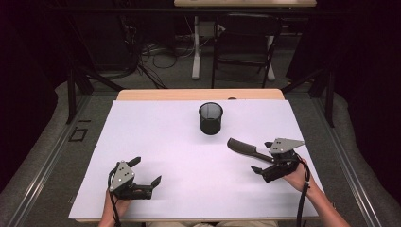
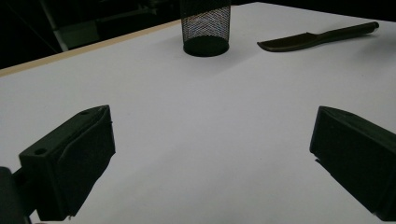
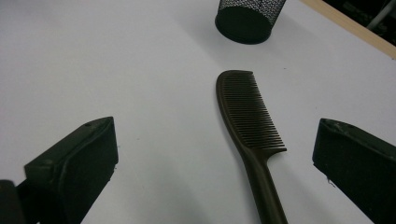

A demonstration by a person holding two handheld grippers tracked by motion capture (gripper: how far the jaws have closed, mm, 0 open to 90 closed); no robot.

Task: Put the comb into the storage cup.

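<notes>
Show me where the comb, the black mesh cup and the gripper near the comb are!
comb (image 3: pixel 247 112): right gripper view, on the middle of its teeth.
black mesh cup (image 1: pixel 211 119): high view, on its side wall.
right gripper (image 1: pixel 265 158): high view, midway between its open jaws.

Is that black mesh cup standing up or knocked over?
Upright. The mesh cup stands on its base on the white table, its open mouth facing up. Nothing sticks out above its rim.

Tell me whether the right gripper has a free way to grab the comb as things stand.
Probably yes. The right gripper has its jaws wide open, and the comb lies flat on the white table with its handle running between them. Nothing sits on or against it; the mesh cup stands farther off.
</notes>
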